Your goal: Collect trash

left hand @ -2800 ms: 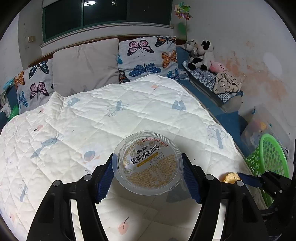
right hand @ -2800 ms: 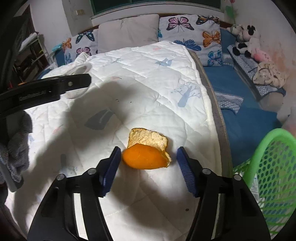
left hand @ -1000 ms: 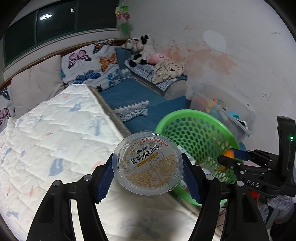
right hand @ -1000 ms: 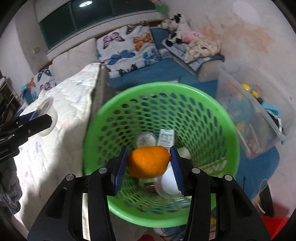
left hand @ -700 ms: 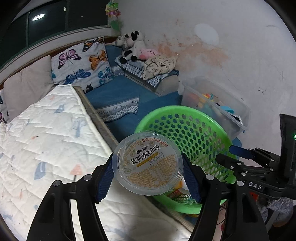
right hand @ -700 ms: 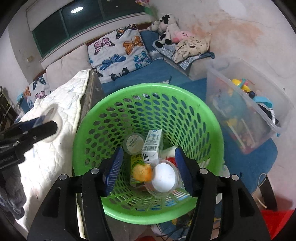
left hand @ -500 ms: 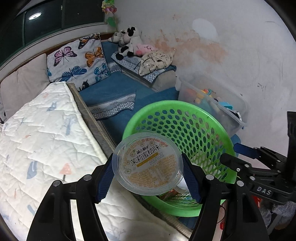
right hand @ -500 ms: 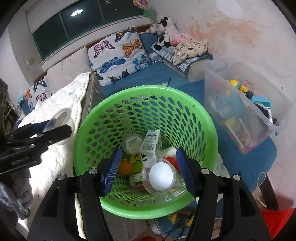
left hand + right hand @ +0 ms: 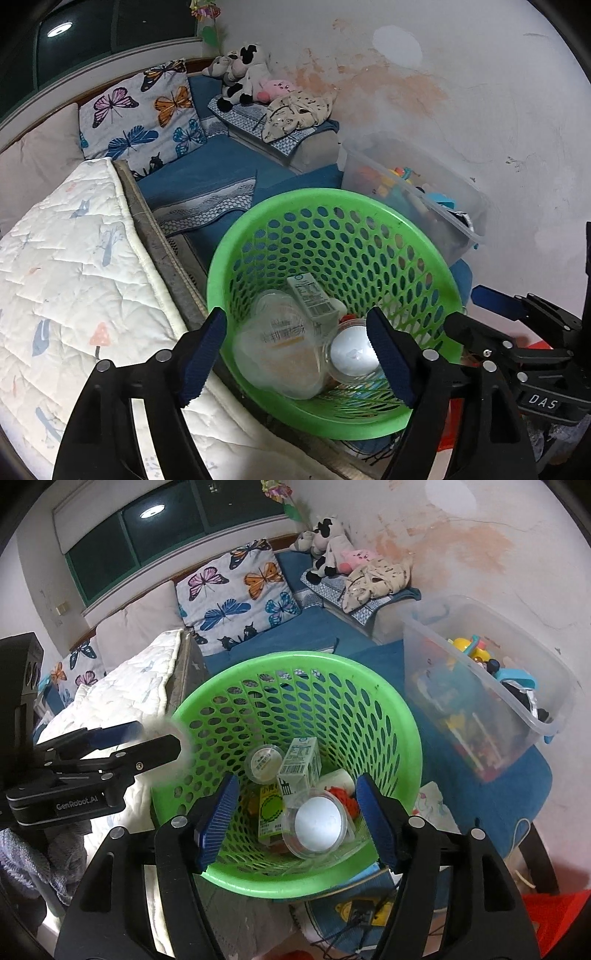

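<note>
Change since earlier: both loads have been let go. The clear lidded cup (image 9: 280, 354), clamped between the left pads half a second ago, is now seen blurred below them, over the basket's contents; the orange peel carried by the right gripper a second ago is no longer between its pads.
Left gripper (image 9: 297, 356): held over the near rim of the green basket (image 9: 436, 266), tilted downward; jaws are opening and stand wide, with the pads no longer pressing on the cup. From the right wrist view it is seen at the left (image 9: 147, 738), with a white blur at its tip.
Right gripper (image 9: 293, 818): held above the basket mouth, jaws opening, nothing gripped; only the basket's contents are seen through the gap.
Green basket: set on the floor just beside the edge of the quilted mattress (image 9: 74, 266), with a clear storage bin (image 9: 487, 701) of toys near its far side.
Basket contents: a small milk carton (image 9: 301, 762), a round sealed cup (image 9: 264, 762), a green-labelled carton (image 9: 271, 810), a clear cup with a white lid (image 9: 317, 823) and something red (image 9: 345, 797) are lying together at the bottom.
Orange peel: cannot be picked out for certain among the contents.
Surroundings: butterfly pillows (image 9: 240, 598) and soft toys (image 9: 325, 546) are seen against the far wall.
</note>
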Demonstrator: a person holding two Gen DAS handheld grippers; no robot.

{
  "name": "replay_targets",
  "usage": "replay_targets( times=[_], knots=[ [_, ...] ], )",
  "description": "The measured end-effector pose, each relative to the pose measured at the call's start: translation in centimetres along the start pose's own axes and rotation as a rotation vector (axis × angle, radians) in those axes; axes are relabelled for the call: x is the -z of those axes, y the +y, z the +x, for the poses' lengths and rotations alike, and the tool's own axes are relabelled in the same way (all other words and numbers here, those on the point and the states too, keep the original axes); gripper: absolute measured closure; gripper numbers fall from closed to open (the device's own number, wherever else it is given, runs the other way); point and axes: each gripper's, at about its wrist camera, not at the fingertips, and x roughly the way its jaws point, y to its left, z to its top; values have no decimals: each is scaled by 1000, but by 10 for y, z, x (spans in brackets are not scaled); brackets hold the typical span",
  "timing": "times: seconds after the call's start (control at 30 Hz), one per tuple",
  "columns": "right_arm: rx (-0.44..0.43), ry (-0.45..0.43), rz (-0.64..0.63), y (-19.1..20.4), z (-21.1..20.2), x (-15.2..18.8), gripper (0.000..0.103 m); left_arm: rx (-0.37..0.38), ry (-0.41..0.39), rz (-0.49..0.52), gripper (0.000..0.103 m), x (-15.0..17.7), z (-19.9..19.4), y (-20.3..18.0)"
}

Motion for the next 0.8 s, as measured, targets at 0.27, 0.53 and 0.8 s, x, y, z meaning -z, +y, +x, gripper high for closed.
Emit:
replay_targets(
  times=[0.27, 0.53, 0.8],
  knots=[
    [-27, -8, -15, 13, -7, 4, 32, -3, -24, -32, 27, 7, -15, 11],
    [-51, -15, -44, 35, -11, 9, 28, -52, -59, -61, 26, 20, -40, 30],
    [-75, -20, -103, 62, -15, 17, 22, -105, -97, -90, 24, 39, -70, 49]
  ],
)
